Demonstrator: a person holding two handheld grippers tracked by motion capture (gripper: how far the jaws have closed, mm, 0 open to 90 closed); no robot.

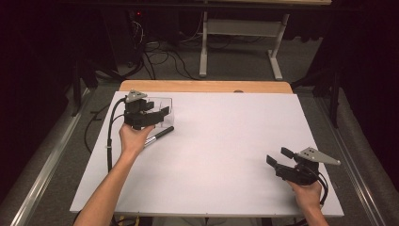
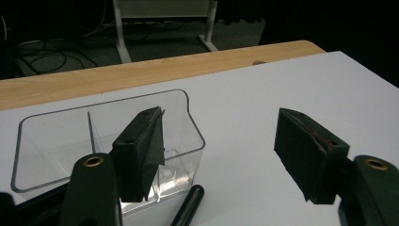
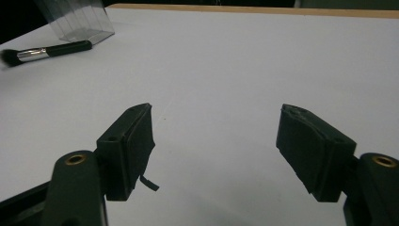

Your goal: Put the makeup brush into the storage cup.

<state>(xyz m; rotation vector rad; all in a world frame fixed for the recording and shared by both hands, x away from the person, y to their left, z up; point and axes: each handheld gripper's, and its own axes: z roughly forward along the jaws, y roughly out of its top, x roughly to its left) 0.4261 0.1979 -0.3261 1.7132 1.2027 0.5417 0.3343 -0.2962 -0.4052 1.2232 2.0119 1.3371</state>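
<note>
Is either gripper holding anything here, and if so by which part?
Nothing is held. The left gripper is open at the clear box, one jaw over it, no pad pressing; the brush lies beside the box. The right gripper is open over bare table.

White table (image 1: pixel 221 141), wooden far edge (image 1: pixel 207 86); beyond, cables (image 1: pixel 160 59) and pale frame legs (image 1: pixel 242 42), perhaps desk.
</note>
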